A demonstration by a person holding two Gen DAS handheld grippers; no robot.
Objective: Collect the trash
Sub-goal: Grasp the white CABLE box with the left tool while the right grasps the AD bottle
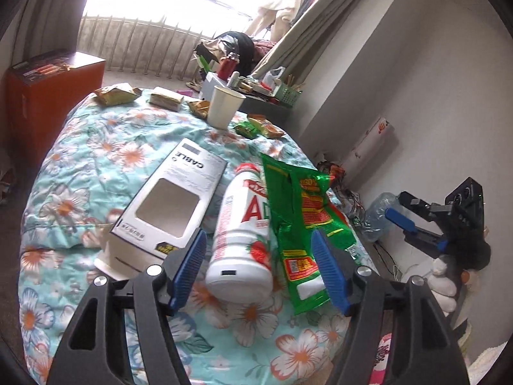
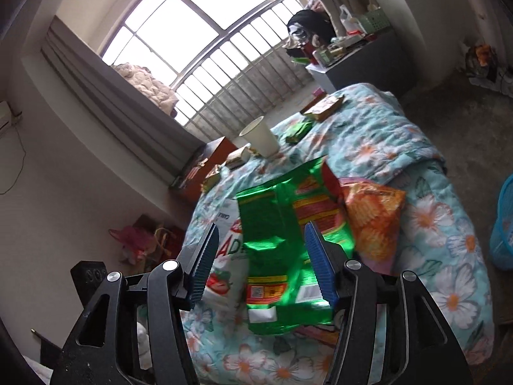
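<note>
A white drink bottle [image 1: 240, 234] with a strawberry label lies on its side on the floral quilt [image 1: 96, 160]. It sits between the fingers of my open left gripper [image 1: 259, 269], with a gap to each blue pad. A green snack bag [image 1: 301, 224] leans over the bottle's right side. In the right wrist view that green bag [image 2: 275, 224] fills the space between the spread fingers of my right gripper [image 2: 263, 263], and the bottle [image 2: 224, 263] shows under it. An orange snack bag [image 2: 372, 221] lies just to the right. The left wrist view shows the right gripper [image 1: 413, 227] off the bed's right side.
A white cable box [image 1: 170, 202] lies left of the bottle. A paper cup [image 1: 224, 106] and several small wrappers [image 1: 259, 126] sit at the quilt's far end. A blue basket [image 2: 503, 224] stands on the floor at right. A cluttered side table [image 1: 266, 93] stands beyond.
</note>
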